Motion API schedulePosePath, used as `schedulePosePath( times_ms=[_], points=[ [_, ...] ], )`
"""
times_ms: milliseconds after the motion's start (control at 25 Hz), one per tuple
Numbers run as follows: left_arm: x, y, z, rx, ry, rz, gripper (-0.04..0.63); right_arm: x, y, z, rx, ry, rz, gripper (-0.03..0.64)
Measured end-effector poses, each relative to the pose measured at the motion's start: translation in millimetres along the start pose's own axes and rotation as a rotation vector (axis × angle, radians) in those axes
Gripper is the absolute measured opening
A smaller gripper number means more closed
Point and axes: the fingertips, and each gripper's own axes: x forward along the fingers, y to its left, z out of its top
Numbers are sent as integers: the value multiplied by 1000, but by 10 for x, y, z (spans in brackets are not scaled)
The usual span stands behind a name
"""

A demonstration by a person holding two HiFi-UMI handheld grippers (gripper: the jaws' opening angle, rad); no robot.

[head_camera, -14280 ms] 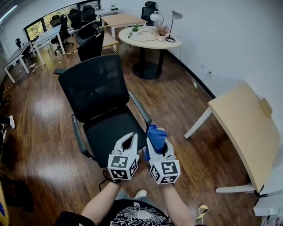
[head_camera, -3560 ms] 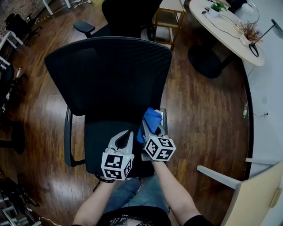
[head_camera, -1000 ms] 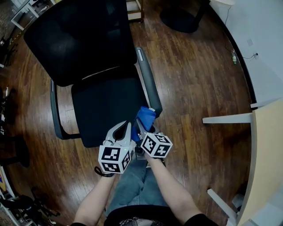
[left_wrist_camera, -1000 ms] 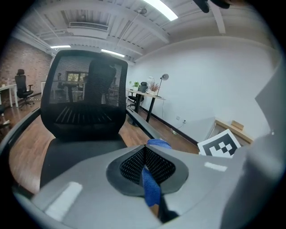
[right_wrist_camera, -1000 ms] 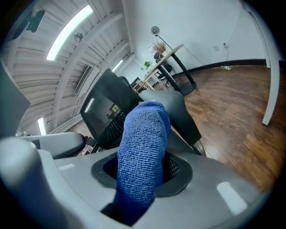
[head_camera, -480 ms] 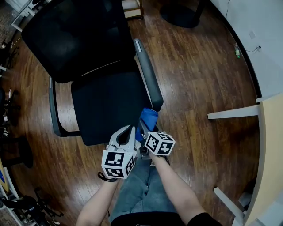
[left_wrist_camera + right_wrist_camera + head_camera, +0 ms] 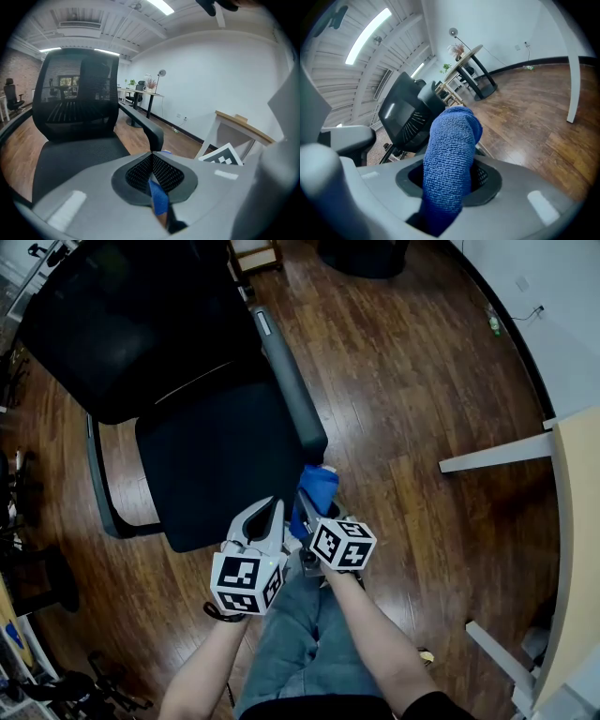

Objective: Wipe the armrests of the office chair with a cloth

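Observation:
The black office chair has a mesh back (image 7: 122, 324) and a dark seat (image 7: 211, 465). Its right armrest (image 7: 289, 390) runs down toward me, and its left armrest (image 7: 94, 474) is a thin bar. My right gripper (image 7: 314, 505) is shut on a blue cloth (image 7: 317, 486), which hangs just in front of the right armrest's front end, a little apart from it. The cloth (image 7: 450, 154) fills the right gripper view. My left gripper (image 7: 265, 514) hovers beside it over the seat's front edge, jaws shut with nothing between them. The armrest (image 7: 149, 127) also shows in the left gripper view.
A light wooden desk (image 7: 574, 521) with white legs (image 7: 489, 454) stands at the right over dark wood flooring. The person's jeans-clad legs (image 7: 300, 634) are below the grippers. A round table (image 7: 469, 54) with a lamp stands farther back, and other chairs and desks lie beyond.
The cloth in my right gripper has come off the front end of the right armrest toward me. The chair has shifted up and left in view. The left gripper stays alongside.

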Motion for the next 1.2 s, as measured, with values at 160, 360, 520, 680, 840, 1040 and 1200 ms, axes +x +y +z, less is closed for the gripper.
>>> schedulePosePath(
  times_ms=[160, 360, 520, 680, 840, 1040, 1200],
  points=[
    [78, -175, 180, 13, -6, -28, 4, -219, -30, 405, -13, -81, -15, 138],
    [114, -381, 316, 23, 0, -60, 3, -412, 26, 840, -16, -169, -5, 138],
    [168, -406, 315, 29, 12, -69, 3, -412, 22, 1066, 23, -226, 22, 138],
    [288, -322, 272, 38, 22, -71, 3, -263, -62, 1106, 64, -224, 85, 138],
    [466, -230, 187, 44, 42, -69, 3, -150, -264, 1093, 98, -214, 107, 138],
    [678, -252, 76, 44, 61, -74, 3, -80, -366, 1013, 186, -283, 101, 138],
    [734, -336, 56, 44, 53, -88, 3, -64, -411, 904, 243, -342, 73, 138]
  ],
)
